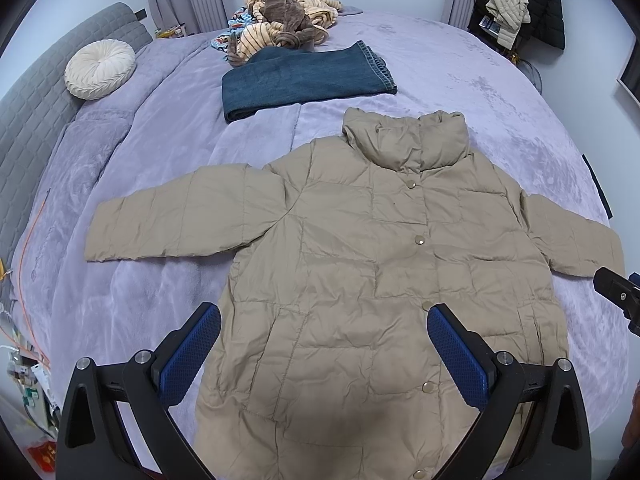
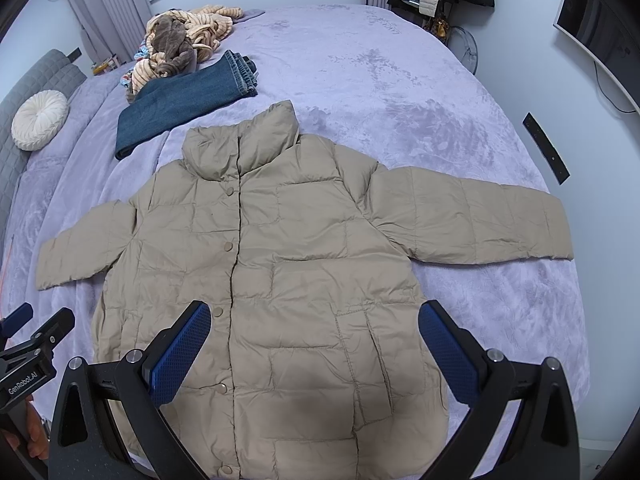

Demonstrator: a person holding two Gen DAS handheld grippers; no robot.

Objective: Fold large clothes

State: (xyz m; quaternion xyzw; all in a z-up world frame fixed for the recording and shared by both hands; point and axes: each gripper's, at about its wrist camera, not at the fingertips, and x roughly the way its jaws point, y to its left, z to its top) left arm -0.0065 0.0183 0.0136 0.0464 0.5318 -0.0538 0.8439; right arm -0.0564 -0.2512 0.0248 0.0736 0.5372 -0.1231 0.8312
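Note:
A beige quilted puffer jacket (image 1: 360, 264) lies flat and face up on the lilac bed, snaps closed, collar toward the far side, both sleeves spread out sideways. It also shows in the right wrist view (image 2: 288, 264). My left gripper (image 1: 324, 316) is open and empty, held above the jacket's lower left front. My right gripper (image 2: 314, 314) is open and empty, above the lower right front. The right gripper shows at the edge of the left wrist view (image 1: 618, 292), and the left gripper shows in the right wrist view (image 2: 32, 340).
Folded blue jeans (image 1: 304, 80) lie beyond the collar, with a pile of striped and brown clothes (image 1: 284, 16) behind them. A round white cushion (image 1: 100, 70) rests by the grey headboard (image 1: 32, 112). Coats hang at the far right (image 1: 520, 4). The lilac blanket (image 2: 420, 92) covers the bed.

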